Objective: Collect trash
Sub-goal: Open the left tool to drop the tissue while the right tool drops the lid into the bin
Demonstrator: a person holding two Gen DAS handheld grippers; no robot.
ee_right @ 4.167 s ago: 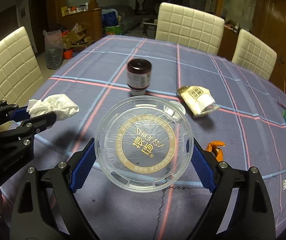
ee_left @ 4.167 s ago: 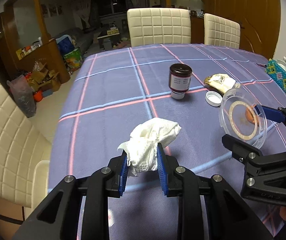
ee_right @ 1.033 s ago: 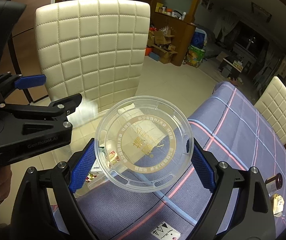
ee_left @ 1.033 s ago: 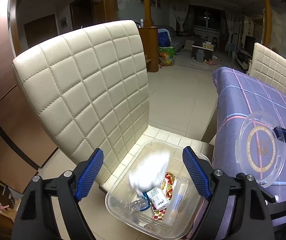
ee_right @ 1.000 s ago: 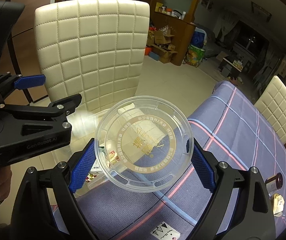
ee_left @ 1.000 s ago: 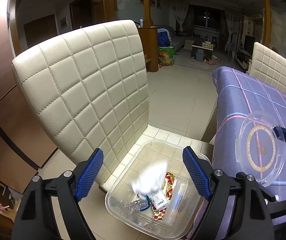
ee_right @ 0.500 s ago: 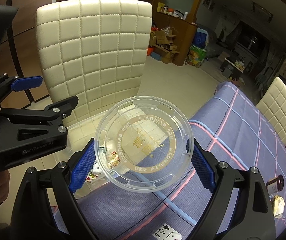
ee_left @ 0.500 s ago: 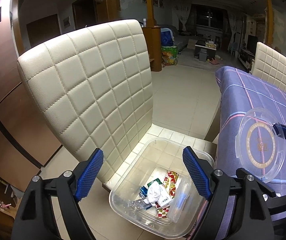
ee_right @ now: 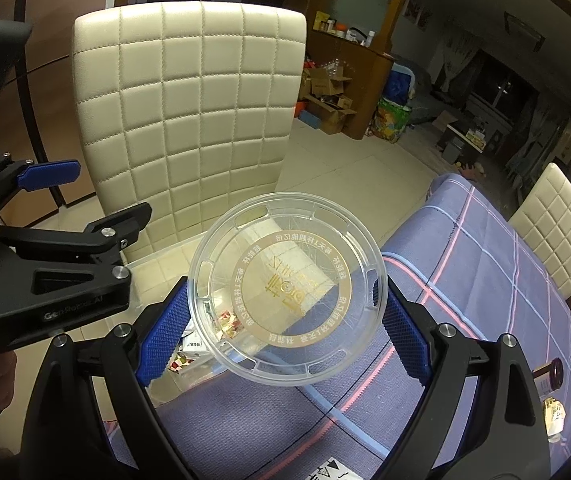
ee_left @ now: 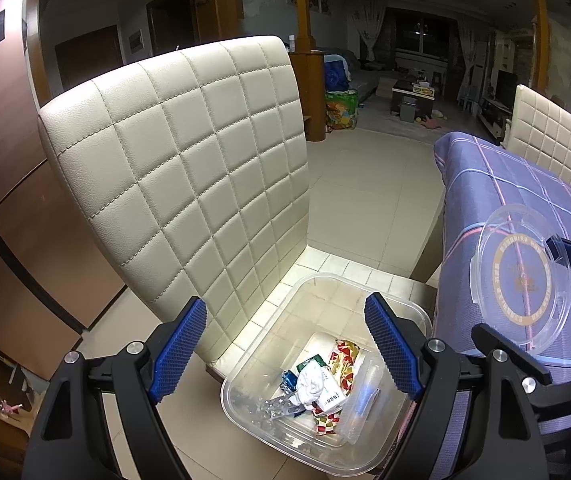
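Observation:
My left gripper (ee_left: 285,344) is open and empty above a clear plastic bin (ee_left: 385,458) on the chair seat. The crumpled white tissue (ee_left: 311,382) lies in the bin among wrappers. My right gripper (ee_right: 285,328) is shut on a round clear plastic lid (ee_right: 287,300) with a gold ring print, held over the table's edge beside the bin. The lid also shows in the left wrist view (ee_left: 521,280), and the left gripper shows in the right wrist view (ee_right: 61,240).
A cream quilted chair back (ee_left: 189,184) stands just behind the bin. The table with a purple checked cloth (ee_right: 465,300) is to the right. A dark jar (ee_right: 547,378) and a wrapper (ee_right: 555,418) lie far along the table.
My left gripper carried the tissue from the table to the bin, opened, and the tissue fell in. The right gripper still holds the lid and followed to the table's edge.

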